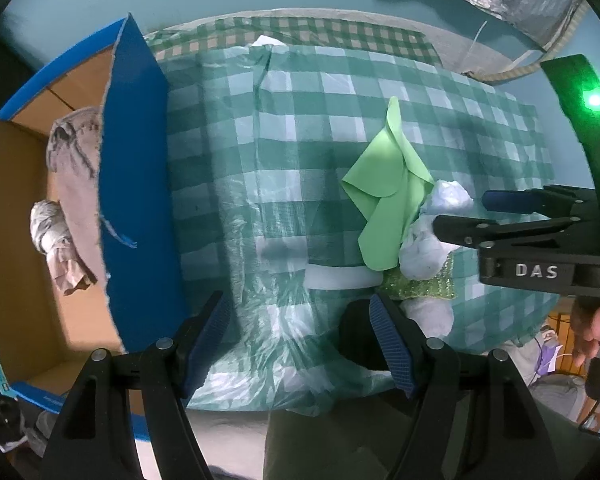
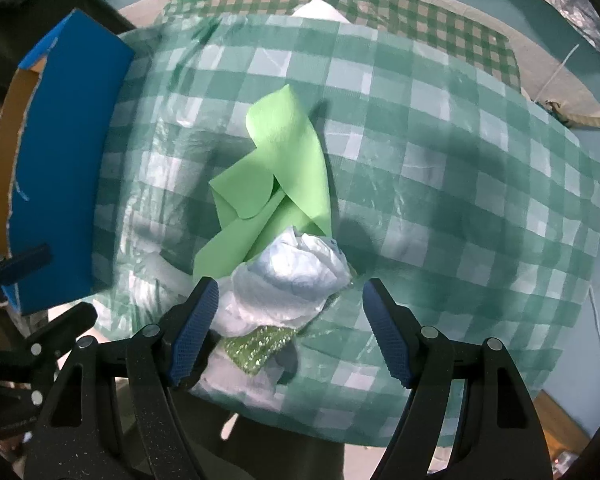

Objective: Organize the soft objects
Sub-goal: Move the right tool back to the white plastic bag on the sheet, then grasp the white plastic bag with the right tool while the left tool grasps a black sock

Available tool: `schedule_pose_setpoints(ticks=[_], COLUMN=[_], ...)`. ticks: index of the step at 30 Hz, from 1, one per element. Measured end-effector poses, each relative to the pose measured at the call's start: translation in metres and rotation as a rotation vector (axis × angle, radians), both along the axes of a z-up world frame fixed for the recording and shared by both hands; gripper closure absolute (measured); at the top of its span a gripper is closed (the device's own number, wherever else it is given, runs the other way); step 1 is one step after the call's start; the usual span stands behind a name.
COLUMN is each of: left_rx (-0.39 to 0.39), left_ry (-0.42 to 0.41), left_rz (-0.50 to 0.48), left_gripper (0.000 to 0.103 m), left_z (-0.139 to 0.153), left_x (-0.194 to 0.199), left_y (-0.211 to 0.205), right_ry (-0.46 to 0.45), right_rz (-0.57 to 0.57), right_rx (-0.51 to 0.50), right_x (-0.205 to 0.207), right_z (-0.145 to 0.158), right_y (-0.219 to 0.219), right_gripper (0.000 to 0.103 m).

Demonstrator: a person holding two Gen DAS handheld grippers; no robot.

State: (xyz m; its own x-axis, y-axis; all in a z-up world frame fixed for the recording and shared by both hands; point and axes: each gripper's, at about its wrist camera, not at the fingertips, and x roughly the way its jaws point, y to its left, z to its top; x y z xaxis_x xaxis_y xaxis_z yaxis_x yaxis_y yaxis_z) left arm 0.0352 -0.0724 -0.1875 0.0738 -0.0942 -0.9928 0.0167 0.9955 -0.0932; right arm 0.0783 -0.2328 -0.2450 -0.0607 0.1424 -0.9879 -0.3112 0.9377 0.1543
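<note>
Right wrist view: right gripper (image 2: 290, 330) jaws apart, nothing held. White crumpled bundle (image 2: 290, 280) lies directly ahead, between the open fingers and close to the left pad, which looks to be touching or just short of it; the right pad stands well apart. Bundle rests on a green glitter sponge (image 2: 260, 346), with a folded light-green sheet (image 2: 276, 184) just beyond, overlapping its far edge. All sit on the checked tablecloth (image 2: 460, 184).

Left wrist view: left gripper (image 1: 300, 344) jaws also apart and empty, over bare cloth near the table's front edge. The pile is off to its right; the blue cardboard box (image 1: 136, 184) stands to its left, already holding a grey cloth (image 1: 74, 184) and a wadded rag (image 1: 56, 240).

Key relation: bundle's long axis appears to run roughly across the right gripper's opening, left-near to right-far. Right gripper is clearly the nearer tool; the left is nearer the box.

Judgement: next step is likely a right-hand pinch on the bundle. Risk: the sheet or sponge gets caught in the same closure.
</note>
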Motion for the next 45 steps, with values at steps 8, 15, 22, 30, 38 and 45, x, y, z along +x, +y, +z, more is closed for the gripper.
schedule_pose_setpoints(ticks=[8,15,22,30,38,45], left_rx=[-0.004,-0.006,-0.012,-0.023,-0.047,-0.090], left_ry=[0.015,0.042,0.055,0.048,0.049,0.072], left_rz=[-0.010,-0.006,0.003,0.014,0.009,0.004], left_gripper=[0.030,0.030,0.028,0.026,0.023,0.023], left_z=[-0.016,-0.027,-0.029,-0.025,-0.024,-0.028], left_x=[0.004,0.002,-0.001,-0.005,-0.009,-0.013], left_y=[-0.005,-0.004,-0.002,0.000,-0.004,-0.016], right_ry=[0.014,0.011,-0.010,-0.018,-0.045,-0.045], right_rz=[0.003,0.011,0.031,0.011,0.014,-0.001], right_rx=[-0.023,-0.029,-0.010,0.057,0.042,0.042], right_x=[0.001,0.000,-0.003,-0.005,-0.005,-0.018], right_z=[-0.019,-0.034,-0.037,-0.012,0.001,-0.001], right_y=[0.008,0.016,0.019,0.009,-0.017,-0.043], right_gripper=[0.028,0.036,0.047,0.048,0.048,0.048])
